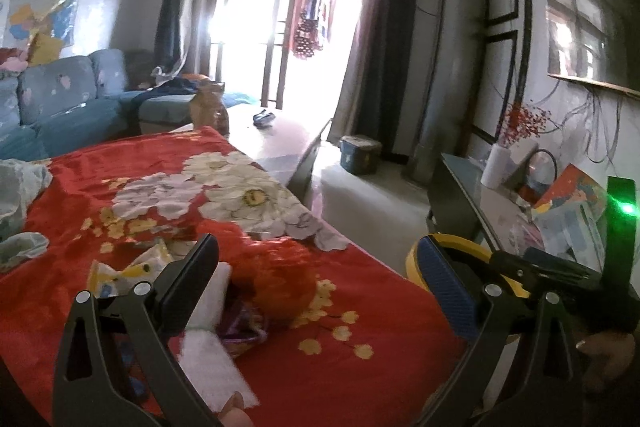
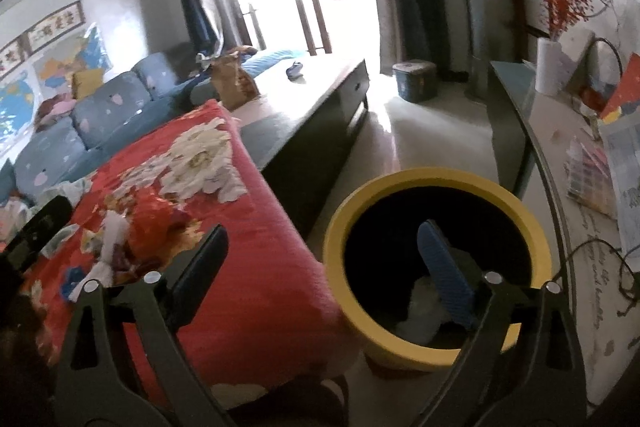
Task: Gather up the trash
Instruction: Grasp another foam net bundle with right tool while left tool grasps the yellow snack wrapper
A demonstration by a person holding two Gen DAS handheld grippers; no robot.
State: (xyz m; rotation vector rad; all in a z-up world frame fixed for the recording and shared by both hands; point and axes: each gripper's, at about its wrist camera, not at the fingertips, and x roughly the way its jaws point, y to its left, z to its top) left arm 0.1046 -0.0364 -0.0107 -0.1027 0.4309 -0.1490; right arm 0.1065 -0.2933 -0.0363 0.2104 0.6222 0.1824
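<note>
A pile of trash lies on the red flowered cloth [image 1: 340,379]: a white tissue [image 1: 212,343], a crumpled orange wrapper [image 1: 276,287], a purple wrapper [image 1: 244,327] and a yellow-patterned packet [image 1: 132,269]. My left gripper [image 1: 316,279] is open, its left finger touching the tissue. The pile shows in the right wrist view [image 2: 120,239]. A yellow bin [image 2: 436,259] stands on the floor beside the cloth, with white trash [image 2: 420,307] inside. My right gripper [image 2: 324,259] is open and empty, its right finger over the bin's mouth. The bin's rim shows in the left wrist view [image 1: 448,247].
A dark coffee table [image 2: 312,107] stands beyond the red cloth, with a brown paper bag [image 2: 234,83] on it. A blue sofa [image 1: 60,99] is at left. A glass side table [image 2: 560,155] with papers is at right. A blue container [image 2: 414,81] sits on the floor.
</note>
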